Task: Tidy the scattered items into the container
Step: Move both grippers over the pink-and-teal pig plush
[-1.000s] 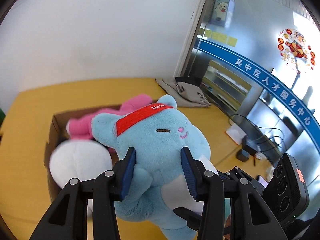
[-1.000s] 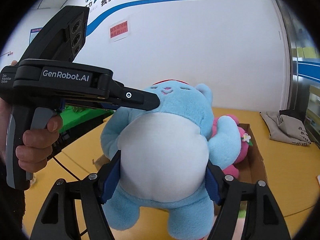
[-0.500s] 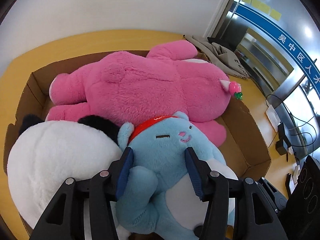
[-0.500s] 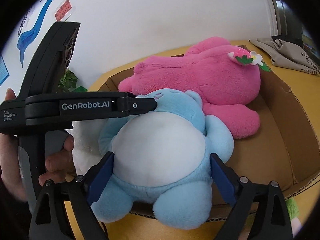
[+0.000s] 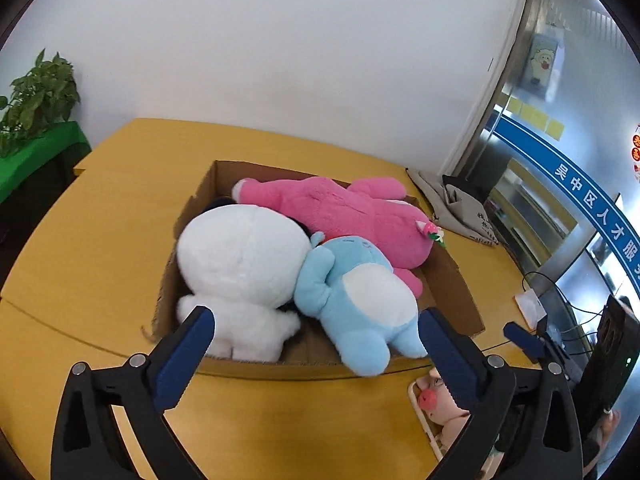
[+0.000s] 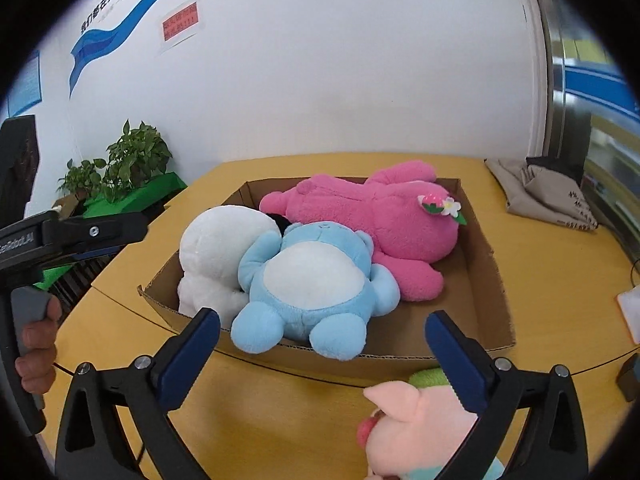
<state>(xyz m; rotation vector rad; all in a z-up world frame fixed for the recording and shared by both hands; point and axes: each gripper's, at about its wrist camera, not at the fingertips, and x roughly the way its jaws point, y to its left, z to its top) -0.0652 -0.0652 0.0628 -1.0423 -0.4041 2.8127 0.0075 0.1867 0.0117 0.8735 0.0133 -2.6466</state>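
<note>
Now, light blue plush toy (image 5: pixel 356 300) with white belly, on its back in the cardboard box (image 5: pixel 460 292), feet over the near rim, beside white plush (image 5: pixel 240 260) and pink plush (image 5: pixel 340 212), left tool (image 5: pixel 316 330) and right tool (image 6: pixel 322 330) both spread wide, holding nothing, above the yellow tabletop (image 5: pixel 100 260).

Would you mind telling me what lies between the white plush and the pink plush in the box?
The blue plush lies on its back between the white plush and the pink plush inside the cardboard box, clearest in the right wrist view.
</note>
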